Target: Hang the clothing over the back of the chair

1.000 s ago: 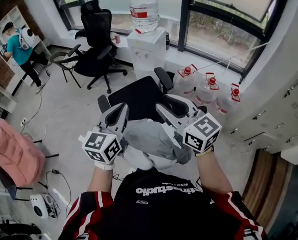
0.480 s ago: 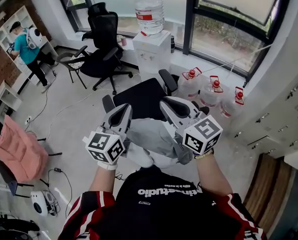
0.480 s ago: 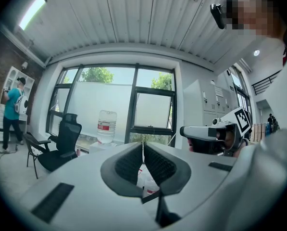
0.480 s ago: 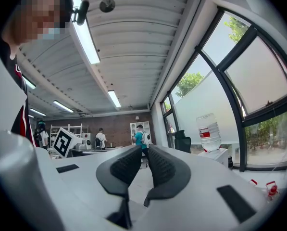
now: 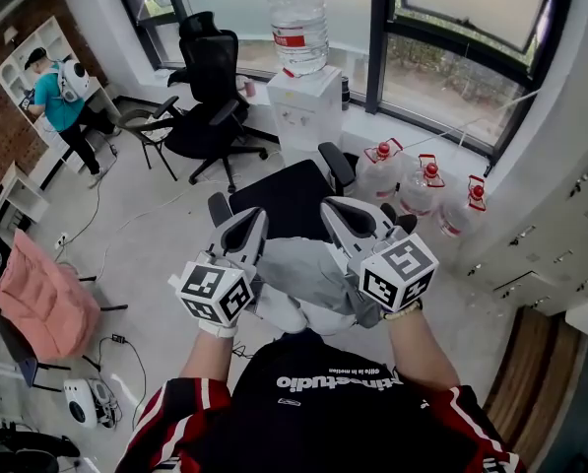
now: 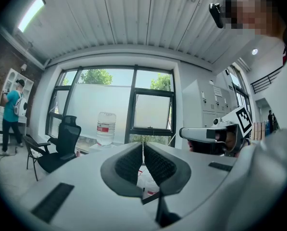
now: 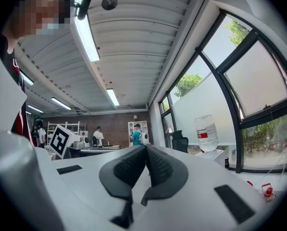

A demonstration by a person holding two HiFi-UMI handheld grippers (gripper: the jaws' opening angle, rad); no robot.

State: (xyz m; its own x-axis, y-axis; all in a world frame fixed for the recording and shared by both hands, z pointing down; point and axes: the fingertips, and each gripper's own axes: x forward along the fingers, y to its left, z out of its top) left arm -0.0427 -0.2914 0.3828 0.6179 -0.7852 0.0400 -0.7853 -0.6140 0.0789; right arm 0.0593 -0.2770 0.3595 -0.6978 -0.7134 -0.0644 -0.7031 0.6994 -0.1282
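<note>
In the head view a grey garment [image 5: 303,272] lies draped over the back of a black office chair [image 5: 289,195], right in front of the person. My left gripper [image 5: 250,227] hovers level over the garment's left side, its pads [image 6: 133,163] together with no cloth between them. My right gripper [image 5: 341,213] hovers over the garment's right side. Its jaws are closing and the pads [image 7: 157,165] meet with nothing between them. The chair's back itself is hidden under the garment and the grippers.
A water dispenser [image 5: 305,101] with a big bottle stands by the window beyond the chair. Several water jugs [image 5: 424,187] sit on the floor to the right. Another black office chair [image 5: 210,92] stands far left. A pink cloth [image 5: 37,302] and cables lie at left.
The right gripper's jaws have gone from wide apart to shut. The garment stays on the chair back. Both hands hold nearly the same place.
</note>
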